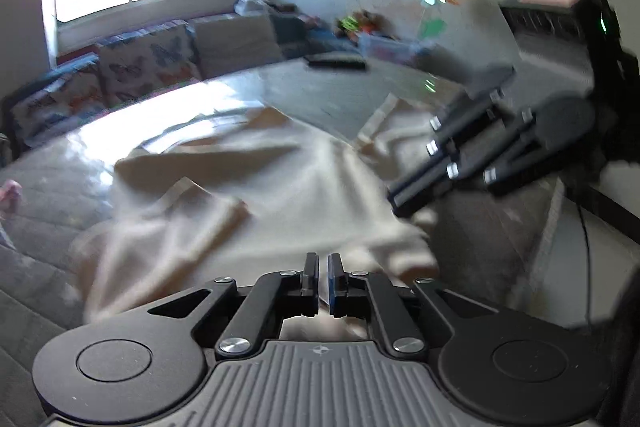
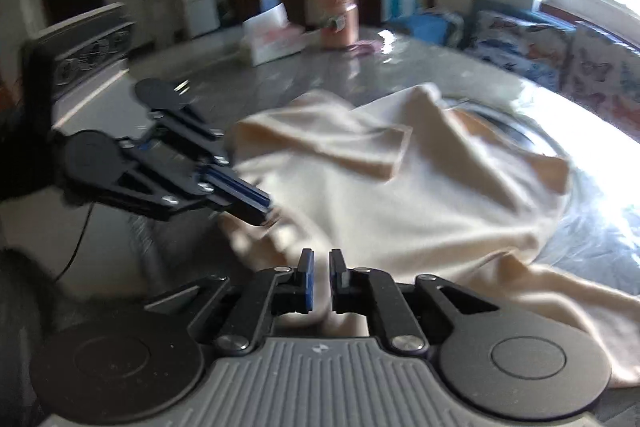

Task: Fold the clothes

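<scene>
A cream garment (image 1: 256,187) lies rumpled on a shiny grey table (image 1: 320,95), with a sleeve folded over its middle. It also shows in the right wrist view (image 2: 400,195). My left gripper (image 1: 323,259) has its jaws nearly together on the garment's near edge. It shows from the side in the right wrist view (image 2: 264,207), shut on the cloth. My right gripper (image 2: 321,255) has its jaws close together with cloth between them. In the left wrist view the right gripper (image 1: 400,199) reaches in from the right, its tip at the cloth's edge.
A sofa with patterned cushions (image 1: 152,67) runs behind the table under a bright window. A dark flat object (image 1: 336,63) lies at the table's far edge. A pink jug (image 2: 338,15) and a white box (image 2: 272,35) stand at the far side. A black stand (image 2: 40,75) is at the left.
</scene>
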Available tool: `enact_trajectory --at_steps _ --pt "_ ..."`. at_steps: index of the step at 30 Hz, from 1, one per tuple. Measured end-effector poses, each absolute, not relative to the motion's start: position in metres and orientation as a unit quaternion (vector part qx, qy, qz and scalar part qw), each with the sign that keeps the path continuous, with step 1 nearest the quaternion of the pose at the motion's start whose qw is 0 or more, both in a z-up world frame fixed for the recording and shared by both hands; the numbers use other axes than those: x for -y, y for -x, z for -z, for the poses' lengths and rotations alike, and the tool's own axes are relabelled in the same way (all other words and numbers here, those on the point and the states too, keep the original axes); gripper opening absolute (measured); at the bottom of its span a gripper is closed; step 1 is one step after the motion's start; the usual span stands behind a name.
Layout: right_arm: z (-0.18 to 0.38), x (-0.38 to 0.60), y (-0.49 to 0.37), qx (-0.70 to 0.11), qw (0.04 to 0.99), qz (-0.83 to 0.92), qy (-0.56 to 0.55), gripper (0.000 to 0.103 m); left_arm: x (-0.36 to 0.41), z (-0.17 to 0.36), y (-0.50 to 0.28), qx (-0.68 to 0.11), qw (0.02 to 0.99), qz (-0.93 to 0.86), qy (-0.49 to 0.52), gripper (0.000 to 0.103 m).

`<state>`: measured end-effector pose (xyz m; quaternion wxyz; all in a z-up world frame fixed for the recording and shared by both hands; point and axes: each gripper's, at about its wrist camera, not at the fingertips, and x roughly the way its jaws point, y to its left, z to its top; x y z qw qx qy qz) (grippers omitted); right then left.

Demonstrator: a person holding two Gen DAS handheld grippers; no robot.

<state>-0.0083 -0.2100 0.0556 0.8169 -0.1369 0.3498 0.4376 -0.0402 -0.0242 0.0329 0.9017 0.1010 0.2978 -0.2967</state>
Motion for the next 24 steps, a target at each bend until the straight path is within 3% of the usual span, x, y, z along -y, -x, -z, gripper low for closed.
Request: enact_trajectory --at_steps 3,5,8,11,14,15,17,24 --pt "-0.045 0.201 -0.005 -0.358 0.820 -0.429 0.125 0.009 0.026 -0.034 0.018 -0.292 0.920 0.237 -0.109 0.018" --pt "-0.035 0.194 -0.009 -0.368 0.815 -0.429 0.128 0.009 0.032 -0.029 0.002 -0.294 0.924 0.213 -0.120 0.033" --pt "-0.024 0.187 -0.008 -0.374 0.811 -0.427 0.140 0.010 0.045 -0.017 -0.016 -0.292 0.924 0.190 -0.156 0.041" --pt "-0.021 0.188 -0.009 -0.377 0.813 -0.423 0.131 0.011 0.054 -0.004 -0.032 -0.301 0.920 0.179 -0.174 0.041" --pt "-0.020 0.190 -0.010 -0.379 0.814 -0.422 0.124 0.011 0.055 0.007 -0.043 -0.308 0.920 0.173 -0.168 0.037" --pt "-0.019 0.190 -0.009 -0.379 0.815 -0.422 0.123 0.012 0.053 0.007 -0.045 -0.310 0.922 0.169 -0.162 0.032" --pt "-0.019 0.189 -0.009 -0.379 0.815 -0.421 0.121 0.012 0.047 0.005 -0.048 -0.314 0.925 0.158 -0.148 0.008" --pt "-0.019 0.187 -0.009 -0.377 0.817 -0.419 0.124 0.012 -0.013 -0.030 -0.034 -0.272 0.957 0.072 -0.076 0.003"
